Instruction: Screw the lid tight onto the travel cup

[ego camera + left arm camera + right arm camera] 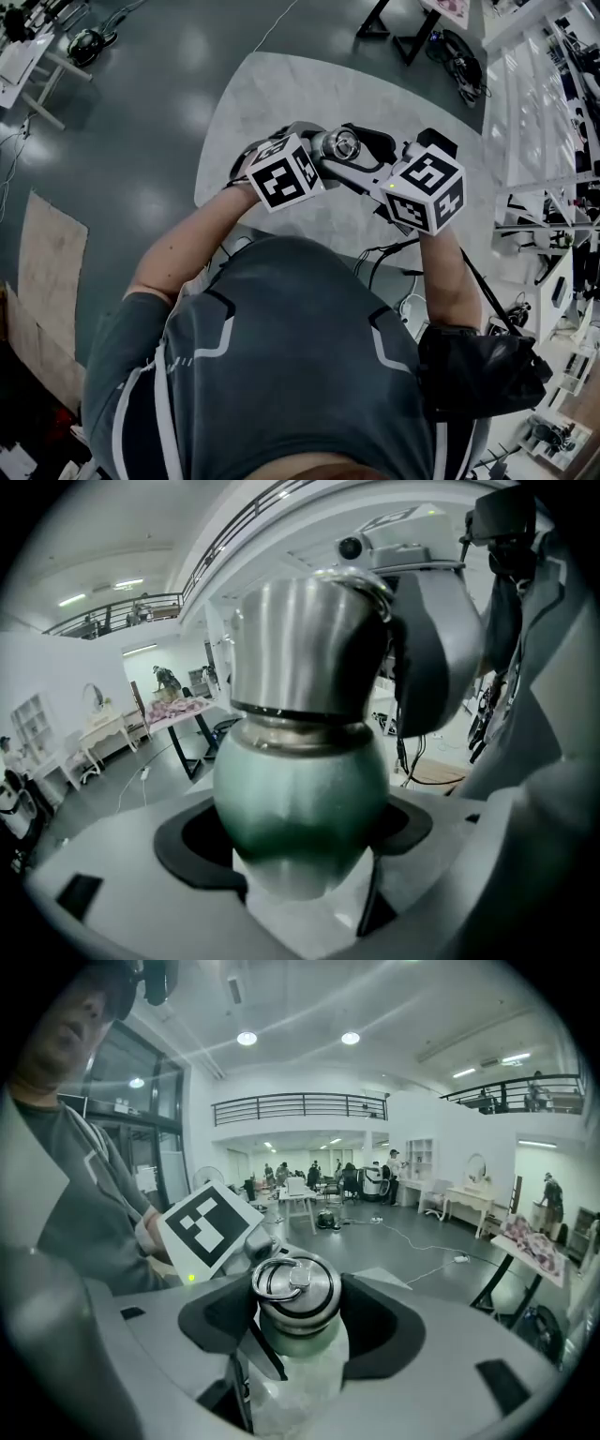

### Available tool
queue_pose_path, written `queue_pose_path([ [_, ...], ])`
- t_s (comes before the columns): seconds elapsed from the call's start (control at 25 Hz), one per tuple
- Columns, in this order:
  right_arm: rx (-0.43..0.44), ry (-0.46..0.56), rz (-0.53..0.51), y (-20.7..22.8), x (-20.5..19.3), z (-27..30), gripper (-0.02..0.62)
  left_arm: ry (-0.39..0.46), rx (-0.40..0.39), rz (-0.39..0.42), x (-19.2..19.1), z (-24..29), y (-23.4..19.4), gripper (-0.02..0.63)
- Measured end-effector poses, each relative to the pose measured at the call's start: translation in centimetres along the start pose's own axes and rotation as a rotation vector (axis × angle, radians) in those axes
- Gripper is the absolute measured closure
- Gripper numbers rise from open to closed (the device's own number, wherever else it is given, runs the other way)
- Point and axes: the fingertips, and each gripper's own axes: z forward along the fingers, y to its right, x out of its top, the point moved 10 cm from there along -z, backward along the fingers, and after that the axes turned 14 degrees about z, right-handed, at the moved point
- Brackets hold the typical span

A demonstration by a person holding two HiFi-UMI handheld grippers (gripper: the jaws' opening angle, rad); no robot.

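The travel cup (300,799) has a green rounded body and a steel lid (309,644), and it is held up in the air between both grippers. My left gripper (300,841) is shut on the green body, with the cup's base towards its camera. My right gripper (298,1321) is shut on the lid (296,1286); its black pads (217,1321) press the lid's sides, and a steel ring lies on the lid's top. In the head view the shiny lid (345,145) shows between the two marker cubes, the left one (286,172) and the right one (427,192). The fingertips are hidden there.
A white marble-look table (281,84) lies under the hands, with grey floor (141,122) around it. Cables (394,251) hang near the person's right arm. Shelving (544,122) stands at the right, and desks stand at the far left and top.
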Motion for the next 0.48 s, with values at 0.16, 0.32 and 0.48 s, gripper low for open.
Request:
queue_pose_path([
  [0.16,0.092,0.009,-0.043,0.3,0.5,-1.2,0.296,0.077,-0.054,0.006,0.9,-0.2,0.0,0.218],
  [0.32,0.269,0.101,-0.137,0.5,1.7,-3.0,0.268,0.204,-0.174,-0.005,2.0,-1.8,0.1,0.218],
  [0.48,0.435,0.13,-0.306,-0.5,2.8,-3.2,0.27,0.258,-0.246,0.04,2.4,-3.5,0.3,0.218],
])
